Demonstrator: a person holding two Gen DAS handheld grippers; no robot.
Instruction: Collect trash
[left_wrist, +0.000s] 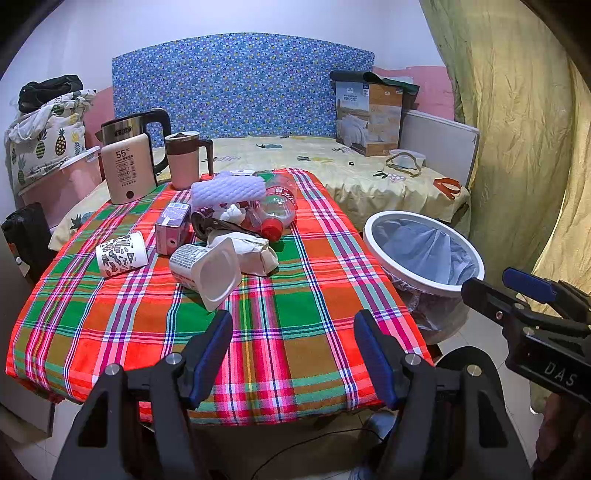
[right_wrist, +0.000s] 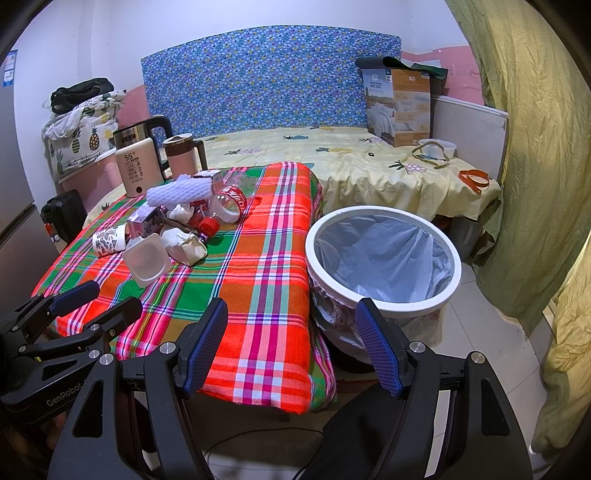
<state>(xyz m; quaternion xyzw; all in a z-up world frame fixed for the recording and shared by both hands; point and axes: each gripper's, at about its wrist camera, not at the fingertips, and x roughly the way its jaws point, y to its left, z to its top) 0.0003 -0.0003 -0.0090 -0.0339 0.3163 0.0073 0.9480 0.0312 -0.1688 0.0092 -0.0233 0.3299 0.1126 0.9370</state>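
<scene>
Beside the plaid table (left_wrist: 280, 332) stands a bin (right_wrist: 384, 302) holding only its liner (right_wrist: 384, 254); left gripper (left_wrist: 293, 354) and right gripper (right_wrist: 291, 343) are spread wide, empty.

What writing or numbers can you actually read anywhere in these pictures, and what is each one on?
"55": pink warmer box on the table; the lines below are too small.
"DAS": right gripper body, seen from the left wrist view.
"GenRobot": left gripper body, seen from the right wrist view.
"60", "100": quilt box on the bed; the rest is blurred.
Yogurt cup, bottle label, kettle badge: unreadable.
</scene>
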